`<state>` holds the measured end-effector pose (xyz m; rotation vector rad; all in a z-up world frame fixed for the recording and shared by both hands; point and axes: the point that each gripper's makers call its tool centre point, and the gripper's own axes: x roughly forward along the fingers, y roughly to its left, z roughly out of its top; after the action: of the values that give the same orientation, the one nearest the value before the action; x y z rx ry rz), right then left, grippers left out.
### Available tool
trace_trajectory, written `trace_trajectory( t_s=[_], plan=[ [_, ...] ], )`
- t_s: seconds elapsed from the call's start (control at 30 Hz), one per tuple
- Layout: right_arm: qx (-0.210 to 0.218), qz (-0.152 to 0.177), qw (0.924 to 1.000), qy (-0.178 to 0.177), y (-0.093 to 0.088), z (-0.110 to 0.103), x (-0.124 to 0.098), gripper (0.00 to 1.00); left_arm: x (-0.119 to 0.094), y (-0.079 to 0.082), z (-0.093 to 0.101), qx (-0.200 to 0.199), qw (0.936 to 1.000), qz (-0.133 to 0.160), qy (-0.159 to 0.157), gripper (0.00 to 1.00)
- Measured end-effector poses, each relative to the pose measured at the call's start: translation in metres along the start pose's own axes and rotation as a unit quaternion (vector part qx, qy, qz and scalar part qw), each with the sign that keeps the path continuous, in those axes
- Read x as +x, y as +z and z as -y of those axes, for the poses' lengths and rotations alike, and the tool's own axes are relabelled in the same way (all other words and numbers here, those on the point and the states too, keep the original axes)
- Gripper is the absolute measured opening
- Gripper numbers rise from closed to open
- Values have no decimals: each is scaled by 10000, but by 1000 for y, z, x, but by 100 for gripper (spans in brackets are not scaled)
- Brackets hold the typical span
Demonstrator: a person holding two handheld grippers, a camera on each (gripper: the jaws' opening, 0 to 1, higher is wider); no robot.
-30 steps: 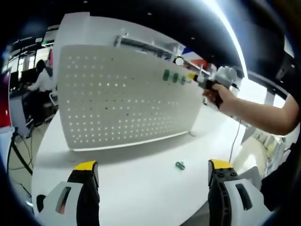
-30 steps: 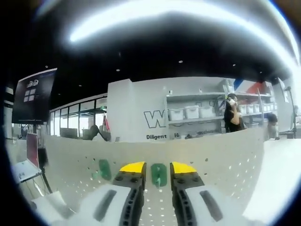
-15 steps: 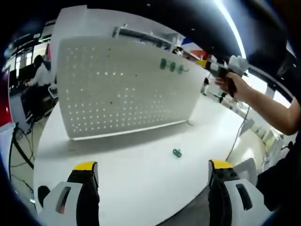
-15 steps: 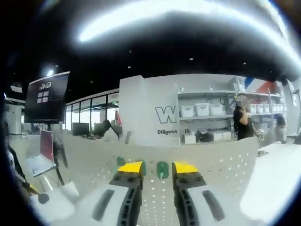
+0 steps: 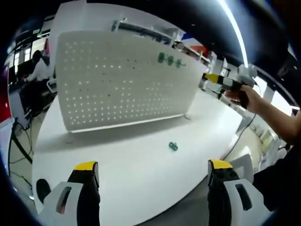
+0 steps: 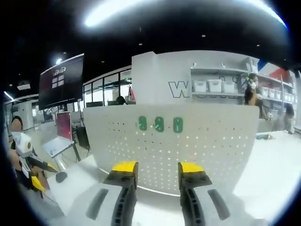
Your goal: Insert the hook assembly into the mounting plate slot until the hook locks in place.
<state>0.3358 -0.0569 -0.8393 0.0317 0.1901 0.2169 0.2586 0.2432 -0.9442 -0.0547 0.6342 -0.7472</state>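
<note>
I have drawn my right gripper (image 6: 157, 170) back, jaws narrow and empty, leaving three green hooks (image 6: 159, 124) on the pegboard (image 6: 188, 141) at centre frame; left gripper (image 5: 153, 172) gapes wide over a spare hook (image 5: 173, 146) lying mid-table (image 5: 117, 165).

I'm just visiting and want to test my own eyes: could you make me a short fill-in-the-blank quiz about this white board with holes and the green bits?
1. The number of green plastic hooks mounted on the white perforated pegboard is ____.
2. One more green hook lies loose on the white ____.
3. The yellow-tipped right gripper holds ____ between its jaws.
4. The left gripper has its jaws wide ____.

Missing words: three; table; nothing; open
</note>
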Motion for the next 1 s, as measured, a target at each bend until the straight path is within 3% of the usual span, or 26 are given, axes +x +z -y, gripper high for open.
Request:
trace_trajectory(
  t_s=[0.47,0.57,0.7,1.0],
  plan=[
    [-141,-1132,9928,356,-88,-20,-44,43,-14,-13,16,-231,9996,-151,86,99],
    [99,-1454,9877,559,-112,-34,-55,46,-18,-17,18,-268,9994,-201,129,100],
    [15,-1819,9808,701,-138,-47,-68,49,-23,-23,21,-304,9990,-280,181,100],
    [164,-2164,9728,813,-166,-54,-93,54,-19,-35,29,-393,9980,-465,163,100]
  ],
)
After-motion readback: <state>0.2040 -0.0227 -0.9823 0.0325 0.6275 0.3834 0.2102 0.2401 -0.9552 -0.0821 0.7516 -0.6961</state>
